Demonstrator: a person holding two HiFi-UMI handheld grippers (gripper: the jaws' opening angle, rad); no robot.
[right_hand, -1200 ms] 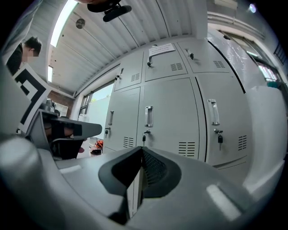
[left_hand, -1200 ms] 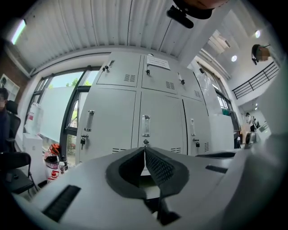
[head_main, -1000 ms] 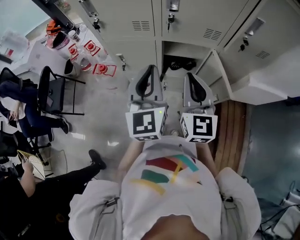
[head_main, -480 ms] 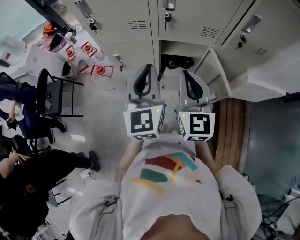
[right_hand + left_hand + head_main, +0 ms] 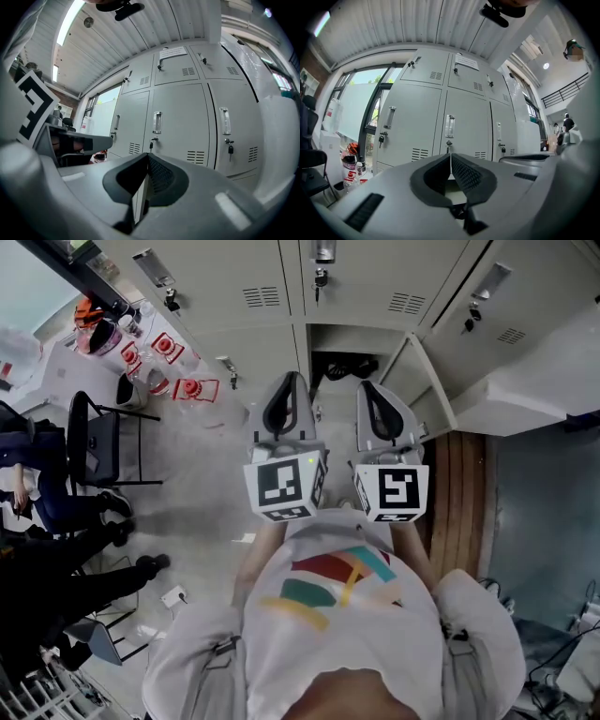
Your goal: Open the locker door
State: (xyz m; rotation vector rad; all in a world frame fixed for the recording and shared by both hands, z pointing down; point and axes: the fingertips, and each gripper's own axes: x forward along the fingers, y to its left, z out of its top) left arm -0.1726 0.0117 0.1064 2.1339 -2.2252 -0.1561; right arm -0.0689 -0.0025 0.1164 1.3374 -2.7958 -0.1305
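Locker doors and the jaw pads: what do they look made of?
Doors: likely painted sheet steel, pale grey with a satin finish. The punched louvre vents and crisp folded edges suggest it. Pads: probably dark rubber or soft plastic, matte, with a fine grid texture.

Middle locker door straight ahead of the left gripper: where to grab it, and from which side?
Probably the tall narrow handle near the door's left edge, above the key lock. Come straight on and level, with one jaw on each side of the handle, since it runs vertically. The left gripper is shut, so open it first.
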